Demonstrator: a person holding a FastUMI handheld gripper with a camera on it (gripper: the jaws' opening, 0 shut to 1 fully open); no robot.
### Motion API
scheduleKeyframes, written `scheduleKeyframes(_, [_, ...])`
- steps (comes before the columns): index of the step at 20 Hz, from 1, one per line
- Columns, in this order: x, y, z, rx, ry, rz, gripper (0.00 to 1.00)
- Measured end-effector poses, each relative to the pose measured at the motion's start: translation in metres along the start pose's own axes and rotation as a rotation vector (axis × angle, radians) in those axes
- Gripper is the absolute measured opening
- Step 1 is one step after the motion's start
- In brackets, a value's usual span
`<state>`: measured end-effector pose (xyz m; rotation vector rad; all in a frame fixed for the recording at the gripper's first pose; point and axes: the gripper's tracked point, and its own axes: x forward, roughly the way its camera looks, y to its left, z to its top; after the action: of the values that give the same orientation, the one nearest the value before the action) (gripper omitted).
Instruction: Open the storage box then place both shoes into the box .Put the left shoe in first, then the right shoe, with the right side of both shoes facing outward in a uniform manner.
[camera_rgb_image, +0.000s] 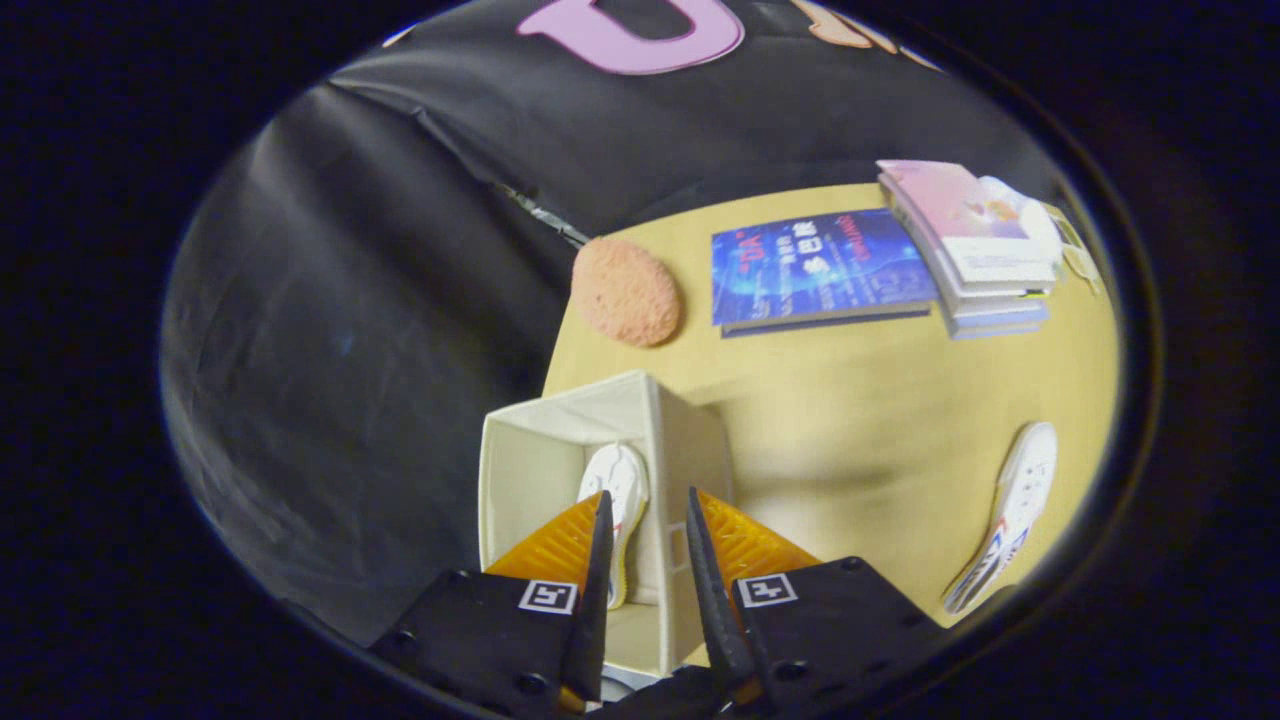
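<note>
A cream fabric storage box (530, 450) stands open at the table's left edge, just ahead of my fingers. One white shoe (618, 485) lies inside it against the right wall, toe pointing away from me. My gripper (645, 510) hovers above the box, its fingers a little apart. The shoe and the box's right wall show through the gap, and neither finger presses on them. A second white shoe (1015, 510) with coloured side stripes lies on its side on the table, far to the right of the fingers.
Beyond the box on the tan table (850, 420) lie a pink oval sponge-like pad (627, 292), a blue book (815, 270) and a stack of books (985, 245) at the far right. The table's edge drops off left of the box.
</note>
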<state>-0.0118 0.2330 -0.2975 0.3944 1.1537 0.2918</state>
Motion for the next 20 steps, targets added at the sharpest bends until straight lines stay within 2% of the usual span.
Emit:
scheduleKeyframes(4, [-0.036, -0.078, 0.022, 0.058, -0.063, -0.077, 0.44])
scheduleKeyframes(8, [-0.056, -0.169, 0.014, 0.107, -0.072, -0.193, 0.44])
scheduleKeyframes(14, [-0.077, -0.28, -0.032, 0.176, -0.01, -0.335, 0.44])
scheduleKeyframes(20, [-0.074, -0.347, -0.085, 0.235, 0.079, -0.414, 0.44])
